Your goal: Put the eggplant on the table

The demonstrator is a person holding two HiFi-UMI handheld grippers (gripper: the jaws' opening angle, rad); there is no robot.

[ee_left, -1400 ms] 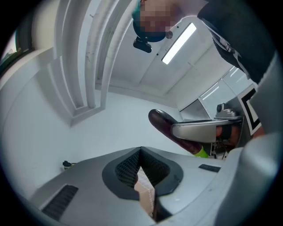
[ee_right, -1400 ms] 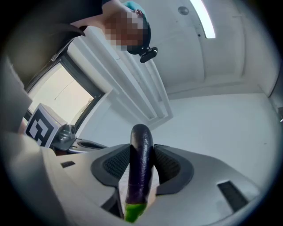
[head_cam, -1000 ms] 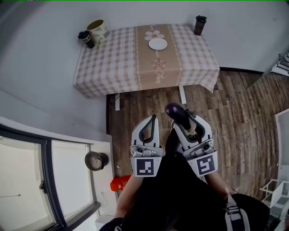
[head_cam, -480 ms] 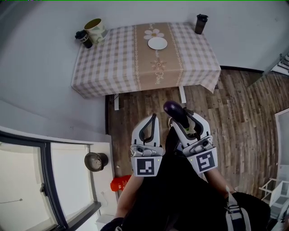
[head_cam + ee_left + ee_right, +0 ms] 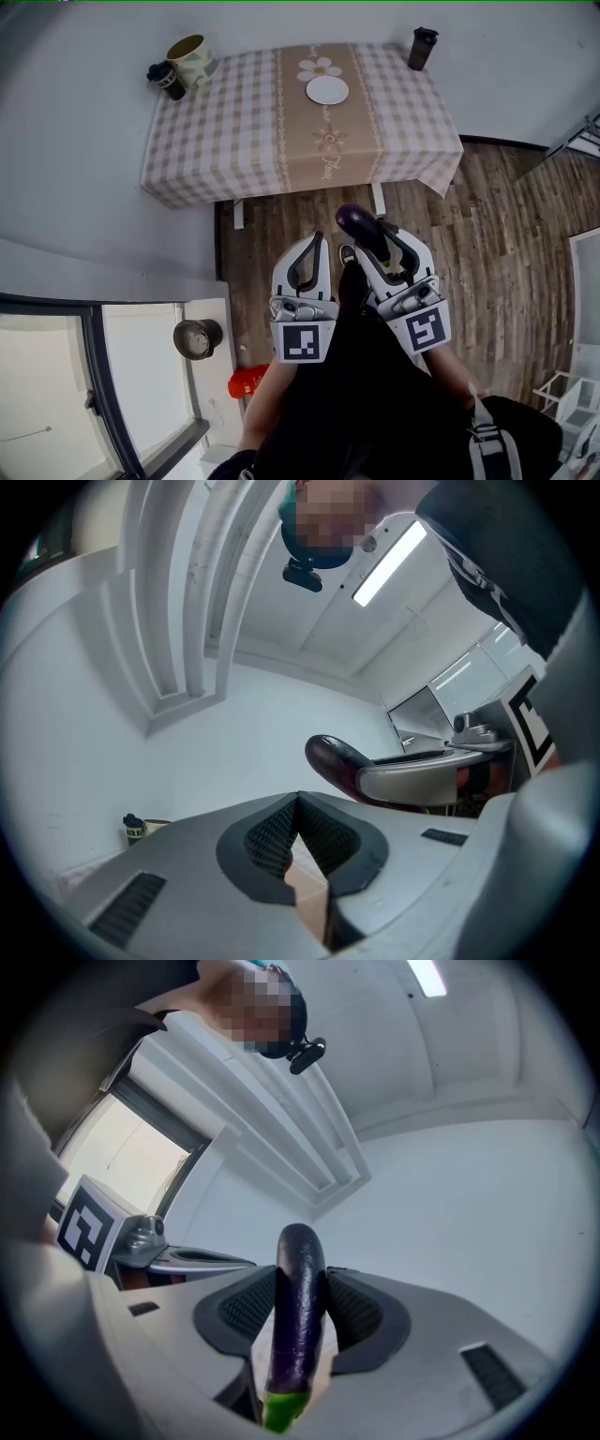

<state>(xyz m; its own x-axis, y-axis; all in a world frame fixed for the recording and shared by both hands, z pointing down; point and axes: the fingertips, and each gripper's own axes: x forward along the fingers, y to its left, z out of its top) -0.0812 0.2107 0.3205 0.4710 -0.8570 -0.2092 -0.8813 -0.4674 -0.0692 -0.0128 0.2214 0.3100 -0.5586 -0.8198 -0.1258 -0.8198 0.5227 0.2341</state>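
Wood-plank floor point(image 5: 487, 216) lies below checked-cloth table point(image 5: 234, 141).

Soft, even daylight fills the head view; the window point(image 5: 56, 375) at 8 o'clock is blown out to white. The tabletop point(image 5: 234, 131) throws a faint shadow on the floor point(image 5: 487, 234) below its near edge. Straight lines bow toward the rim. Both gripper views go black at the corners. In the left one a ceiling light point(image 5: 389, 562) glares at 1 o'clock. The eggplant point(image 5: 298, 1307) shows a thin sheen.
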